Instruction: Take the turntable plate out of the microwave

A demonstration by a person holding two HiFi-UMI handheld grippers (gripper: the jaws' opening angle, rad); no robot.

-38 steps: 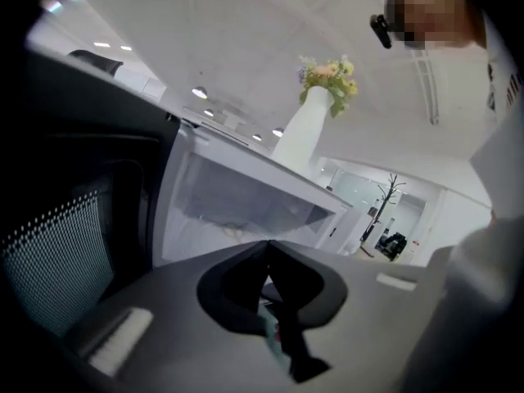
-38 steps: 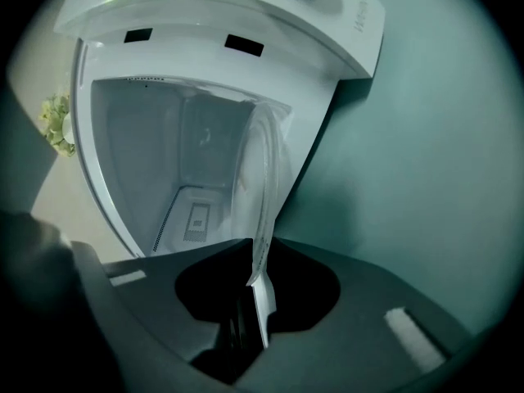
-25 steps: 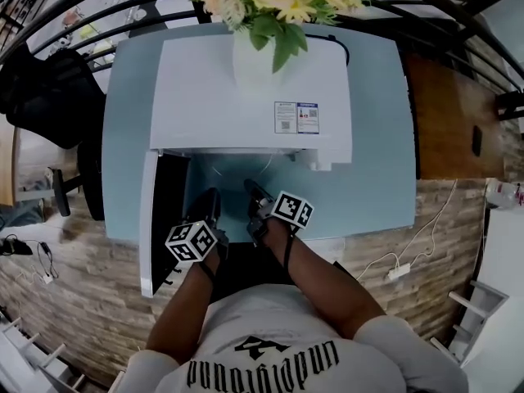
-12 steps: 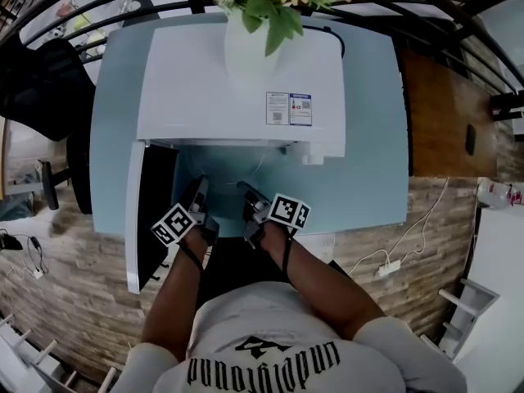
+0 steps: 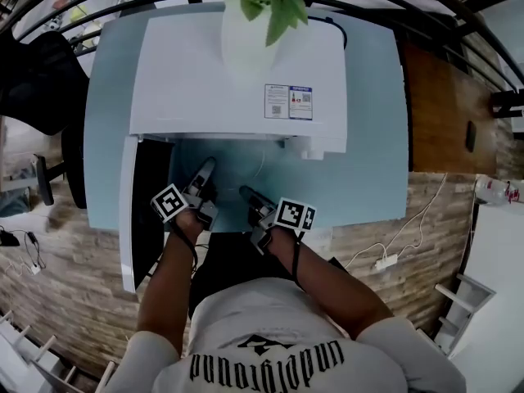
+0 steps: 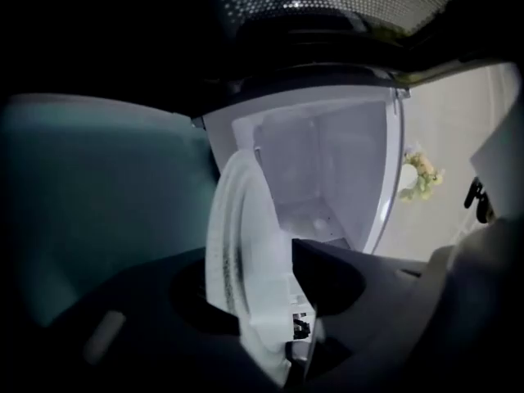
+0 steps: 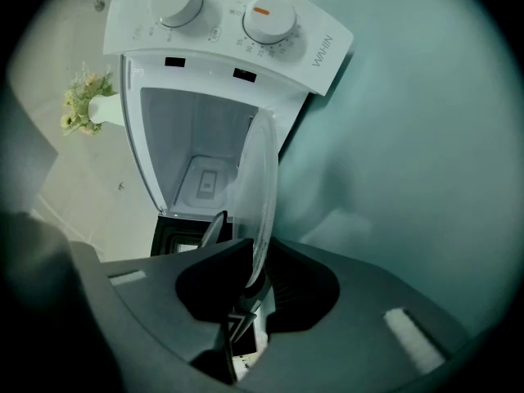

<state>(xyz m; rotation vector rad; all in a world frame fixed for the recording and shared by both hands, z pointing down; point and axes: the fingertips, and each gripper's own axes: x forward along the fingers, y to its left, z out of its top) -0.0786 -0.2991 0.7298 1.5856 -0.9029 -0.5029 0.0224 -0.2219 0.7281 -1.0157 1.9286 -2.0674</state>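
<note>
Glass plate in R gripper, microwave open

The open door walls off the side just left of my left tongs, whose jaws are opening with the plate between them. Ahead of both tongs the microwave mouth stands open. Right of my right tongs, clamped on the plate, bare table gives room. A vase occupies the microwave's top.
</note>
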